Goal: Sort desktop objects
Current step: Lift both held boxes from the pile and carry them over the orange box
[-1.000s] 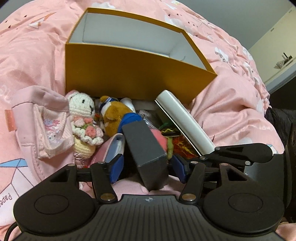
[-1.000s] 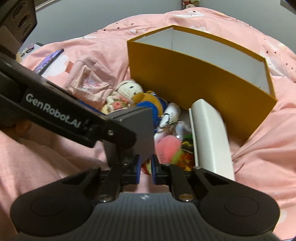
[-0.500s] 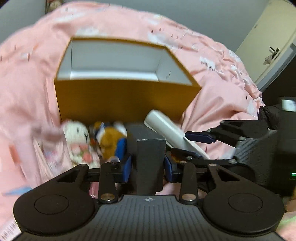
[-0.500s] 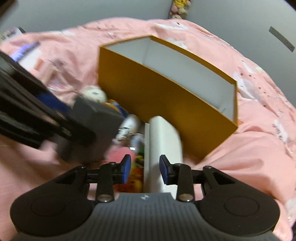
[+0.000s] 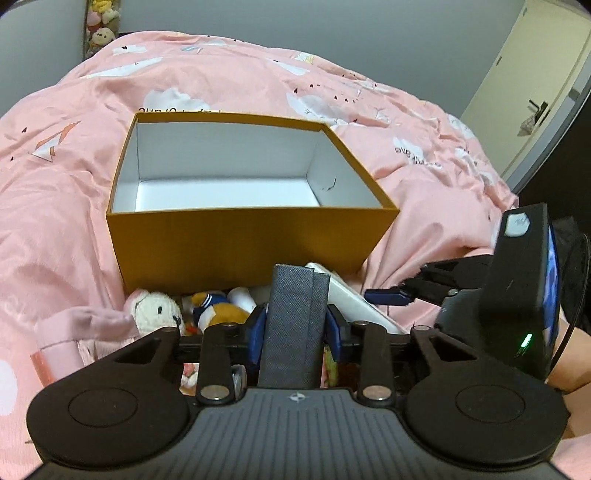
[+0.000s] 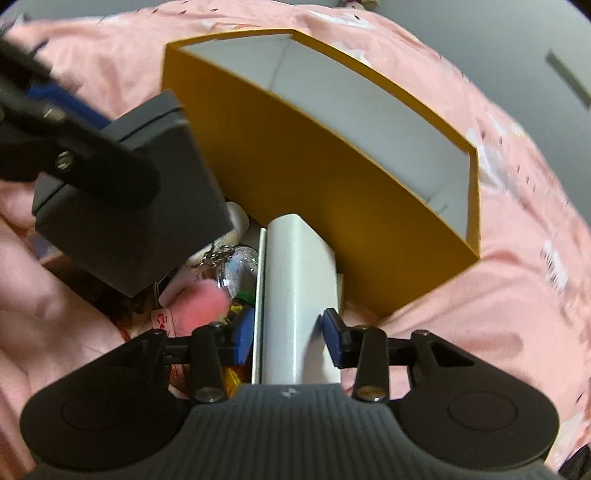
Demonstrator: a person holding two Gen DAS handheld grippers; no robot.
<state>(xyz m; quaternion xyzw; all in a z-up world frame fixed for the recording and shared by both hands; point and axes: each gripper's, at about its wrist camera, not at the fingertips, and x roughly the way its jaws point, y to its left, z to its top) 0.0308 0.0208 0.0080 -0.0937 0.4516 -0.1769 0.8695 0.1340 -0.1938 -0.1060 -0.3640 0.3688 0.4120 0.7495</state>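
Having clamped the dark grey box (image 5: 294, 325) in your left gripper (image 5: 295, 332), you've raised it toward the yellow carton (image 5: 243, 236); your right gripper (image 6: 288, 332) is opening astride the white case (image 6: 295, 295), not yet gripping.

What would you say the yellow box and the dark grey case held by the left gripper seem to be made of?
Yellow box: probably cardboard, matte, with thin straight walls and a white lining. Dark grey case: likely fabric-textured board or leatherette, given its fine woven grain.

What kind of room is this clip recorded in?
Most likely a bedroom: the work surface is a bed with a rumpled pink printed duvet, plush toys stand by the wall, and a door is at right.
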